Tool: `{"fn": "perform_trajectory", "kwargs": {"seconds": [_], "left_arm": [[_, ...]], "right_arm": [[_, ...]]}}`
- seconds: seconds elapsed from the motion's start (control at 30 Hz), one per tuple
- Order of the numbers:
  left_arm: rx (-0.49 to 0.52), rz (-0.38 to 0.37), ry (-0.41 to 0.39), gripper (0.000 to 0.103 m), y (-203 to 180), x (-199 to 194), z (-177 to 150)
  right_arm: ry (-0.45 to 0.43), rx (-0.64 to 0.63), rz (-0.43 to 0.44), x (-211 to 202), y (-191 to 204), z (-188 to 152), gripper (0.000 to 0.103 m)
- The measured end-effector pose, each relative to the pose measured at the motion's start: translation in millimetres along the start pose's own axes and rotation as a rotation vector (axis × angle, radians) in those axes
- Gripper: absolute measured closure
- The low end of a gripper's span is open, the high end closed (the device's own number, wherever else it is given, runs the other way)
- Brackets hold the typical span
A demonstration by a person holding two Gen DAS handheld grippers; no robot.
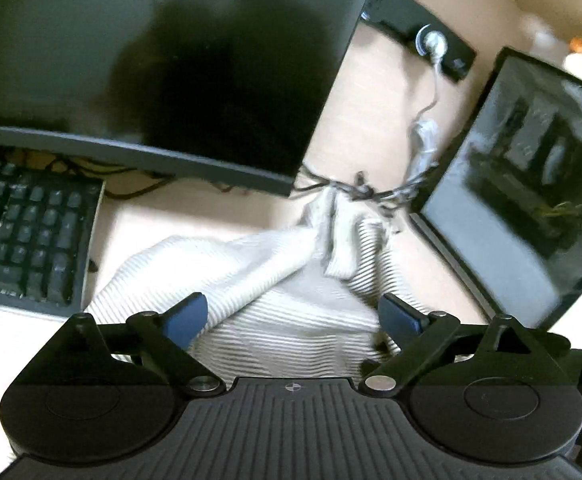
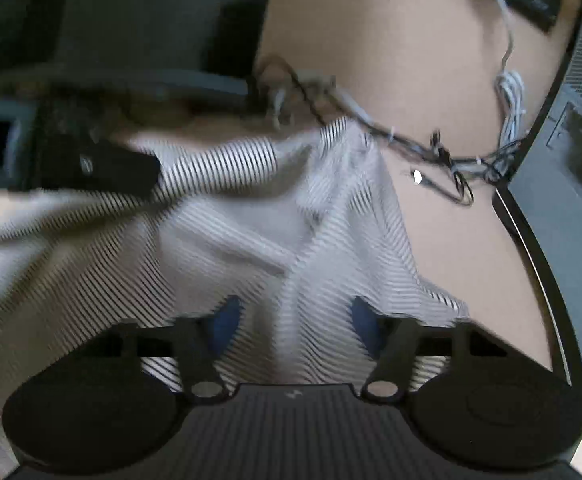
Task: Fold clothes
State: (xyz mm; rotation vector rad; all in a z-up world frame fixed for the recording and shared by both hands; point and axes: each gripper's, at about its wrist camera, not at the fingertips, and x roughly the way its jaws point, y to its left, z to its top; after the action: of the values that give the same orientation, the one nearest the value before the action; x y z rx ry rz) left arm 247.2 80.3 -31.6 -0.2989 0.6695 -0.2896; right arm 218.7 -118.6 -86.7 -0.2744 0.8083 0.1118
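We see a striped shirt (image 2: 227, 224) lying rumpled on the desk (image 2: 431, 248), between the big monitor (image 1: 151, 60) at the far left and the laptop (image 1: 531, 184) at the right, with a tangle of cables (image 2: 443, 156) just beyond its far edge and a keyboard (image 1: 23, 232) off to the left. Our left gripper (image 1: 291, 312) hovers low over the near part of the cloth with its blue pads (image 1: 189, 314) spread wide and cloth showing in the gap; nothing is pinched. Our right gripper (image 2: 293, 322) is likewise spread, its pads set over a raised ridge of fabric, and we cannot tell whether they touch it. The dark bar seen at the left in the right wrist view looks like the other gripper, though blur hides the detail. We judge the shirt to be light, soft and limp: it will sag and drag from wherever we lift it, and a thin knit like this may slip out of a shallow pinch. It lies bunched with creases running every way, so no neat fold shows. We would take hold at a hem or seam edge, where layers are doubled, and keep the far edge clear of the cables.
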Motion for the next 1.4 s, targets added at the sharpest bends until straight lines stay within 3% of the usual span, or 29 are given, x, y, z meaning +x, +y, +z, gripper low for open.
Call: {"fn": "perform_trajectory", "kwargs": {"seconds": [0.03, 0.07, 0.17, 0.27, 0.37, 0.43, 0.47, 0.53, 0.57, 0.67, 0.77, 0.87, 1.0, 1.07, 1.23, 1.4], "left_arm": [[-0.019, 0.011, 0.010, 0.007, 3, 1, 0], [-0.028, 0.009, 0.019, 0.007, 7, 0, -1], [0.003, 0.015, 0.052, 0.006, 6, 7, -6], [-0.025, -0.025, 0.101, 0.006, 6, 11, 5], [0.006, -0.014, 0.084, 0.006, -2, 11, 13], [0.066, 0.024, 0.055, 0.003, -13, 14, 20], [0.092, 0.040, 0.044, 0.002, -17, 16, 24], [0.128, 0.068, 0.037, 0.001, -22, 24, 30], [0.137, 0.083, 0.040, 0.000, -24, 30, 33], [0.167, 0.127, 0.072, 0.000, -26, 49, 37], [0.184, 0.172, 0.100, 0.000, -26, 68, 38], [0.185, 0.214, 0.121, 0.001, -25, 84, 39], [0.206, 0.254, 0.133, 0.006, -22, 97, 42], [0.207, 0.273, 0.132, 0.015, -18, 100, 43], [0.207, 0.375, 0.125, 0.073, -2, 105, 48], [0.110, 0.430, 0.109, 0.075, 29, 86, 55]], "right_arm": [[0.013, -0.006, 0.007, 2, -9, -2, 0.086], [0.012, -0.014, 0.017, 2, -21, -3, 0.092], [-0.034, -0.072, -0.025, -10, -59, 6, 0.095], [-0.134, -0.212, -0.250, -18, -93, 25, 0.095], [-0.212, -0.327, -0.508, -7, -117, 42, 0.095], [-0.220, -0.268, -0.524, -5, -133, 52, 0.094], [-0.230, -0.238, -0.515, -6, -137, 54, 0.089], [-0.264, -0.182, -0.478, -12, -140, 53, 0.077], [-0.268, -0.146, -0.418, -17, -141, 50, 0.073], [-0.245, -0.027, -0.162, -25, -139, 40, 0.073], [-0.161, 0.028, 0.083, -14, -125, 20, 0.072], [-0.072, 0.029, 0.245, 8, -106, -6, 0.072], [-0.033, 0.041, 0.287, 23, -92, -32, 0.072], [-0.026, 0.052, 0.312, 25, -93, -38, 0.071], [-0.001, 0.030, 0.373, 23, -103, -46, 0.071], [0.036, -0.015, 0.425, 7, -131, -59, 0.071]]}}
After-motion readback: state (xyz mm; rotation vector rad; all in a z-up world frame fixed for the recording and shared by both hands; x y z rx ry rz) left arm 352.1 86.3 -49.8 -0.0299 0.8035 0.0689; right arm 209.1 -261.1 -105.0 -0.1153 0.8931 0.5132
